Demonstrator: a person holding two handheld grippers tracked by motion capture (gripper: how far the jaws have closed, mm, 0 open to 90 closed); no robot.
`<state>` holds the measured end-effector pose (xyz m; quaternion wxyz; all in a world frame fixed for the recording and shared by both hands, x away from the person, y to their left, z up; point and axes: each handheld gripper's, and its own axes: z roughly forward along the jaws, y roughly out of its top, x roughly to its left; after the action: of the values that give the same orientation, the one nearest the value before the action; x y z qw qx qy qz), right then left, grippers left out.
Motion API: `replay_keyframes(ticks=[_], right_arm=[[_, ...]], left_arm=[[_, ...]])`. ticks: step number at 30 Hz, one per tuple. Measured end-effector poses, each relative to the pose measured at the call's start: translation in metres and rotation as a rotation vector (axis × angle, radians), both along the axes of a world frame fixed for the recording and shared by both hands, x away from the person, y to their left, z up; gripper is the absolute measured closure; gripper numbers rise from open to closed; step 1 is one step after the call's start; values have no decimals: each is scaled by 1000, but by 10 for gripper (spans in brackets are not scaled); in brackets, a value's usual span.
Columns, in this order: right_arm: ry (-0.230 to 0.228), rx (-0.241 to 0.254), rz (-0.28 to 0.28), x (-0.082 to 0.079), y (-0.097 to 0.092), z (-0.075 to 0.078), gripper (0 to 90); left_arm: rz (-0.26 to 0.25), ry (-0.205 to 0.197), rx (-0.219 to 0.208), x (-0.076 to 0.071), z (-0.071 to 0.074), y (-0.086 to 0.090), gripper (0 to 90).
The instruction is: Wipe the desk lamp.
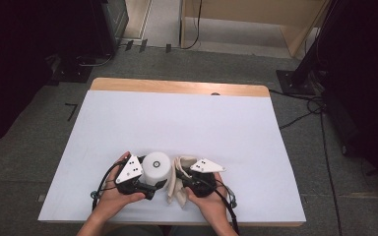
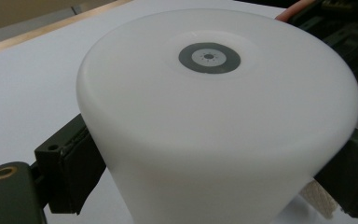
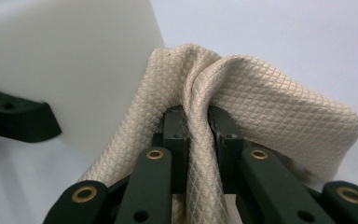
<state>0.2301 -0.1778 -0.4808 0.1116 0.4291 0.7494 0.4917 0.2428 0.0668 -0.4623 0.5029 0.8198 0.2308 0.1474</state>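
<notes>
I've got the white cup (image 1: 156,168) standing upside down, near the front edge of the bench (image 1: 177,118) and about midway along it, and my left tongs (image 2: 214,172) are clamped across its wall, one pad on either side. Just to the right of the cup, my right tongs (image 3: 196,122) are pinched tight on a fold of the cream cloth (image 3: 242,102), which bunches over the tips and drapes against the cup's side. My worry here: the cup's wall is smooth and tapered, so if I push the cloth hard against it I judge it could twist or squirt out of the left pads, or tip toward me. The cloth is held by a narrow pinch, so a firm drag across the cup might pull it free, and its loose tail below the tips could snag under the cup's rim. The two tongs sit very close beside the cup, so a careless swing could knock them together. On room: the front edge lies close behind the cup, so I'd not pull back. Beyond the cup, and to its left and right, the white bench top is bare right out to the wooden strip (image 1: 177,87) at the far edge.
</notes>
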Motion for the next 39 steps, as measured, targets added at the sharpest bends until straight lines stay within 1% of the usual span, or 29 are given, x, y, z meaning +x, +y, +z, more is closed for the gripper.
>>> replay_keyframes(ticks=[2,5,6,7,9,11,13,15,17,19,22,24,26,27,28,29,32,35,36,37,38,39], right_arm=[[-21,28,0,-2,-2,6,792],[-64,87,7,-9,-3,22,793],[-92,108,14,-13,-3,29,792],[-115,120,15,-14,-3,33,792],[-152,135,12,-19,-3,41,792],[-172,127,9,-21,-2,43,791],[-159,118,13,-21,1,39,790],[-132,110,1,-21,3,30,790],[-97,81,-3,-19,6,21,790],[-47,45,-1,-16,9,10,790],[23,6,5,-12,12,-4,790],[31,1,6,-11,13,-7,790],[32,0,6,-11,14,-6,793],[19,3,10,-11,13,-4,793],[15,18,11,-12,13,0,793],[-2,37,12,-12,11,4,793],[-71,91,13,-16,7,23,800],[-147,122,17,-20,2,40,810],[-161,119,17,-22,2,43,812],[-161,119,17,-22,2,43,812],[-169,108,15,-21,1,42,814],[-162,108,9,-20,1,39,814]], left_arm=[[-3,-5,-2,-1,0,1,73],[1,-6,2,-1,0,0,80],[3,-5,7,-1,1,0,81],[5,-6,11,-1,1,-1,82],[10,-6,19,-1,1,-2,82],[15,-2,19,-1,2,-3,83],[20,0,21,-1,2,-3,83],[27,2,18,-1,2,-3,83],[32,2,19,-1,2,-2,83],[37,0,18,0,2,-2,83],[44,-1,17,0,2,0,83],[44,-4,20,1,2,0,84],[48,-1,10,1,2,0,84],[52,2,5,1,2,0,84],[56,1,2,1,2,0,84],[56,-1,0,1,2,0,84],[54,-5,-10,1,4,-1,84],[50,-10,-10,0,4,-4,84],[50,-10,-10,0,4,-4,84],[53,-10,-13,-1,4,-6,84],[61,-14,-3,-1,3,-8,85],[61,-12,-1,-1,2,-9,84]])
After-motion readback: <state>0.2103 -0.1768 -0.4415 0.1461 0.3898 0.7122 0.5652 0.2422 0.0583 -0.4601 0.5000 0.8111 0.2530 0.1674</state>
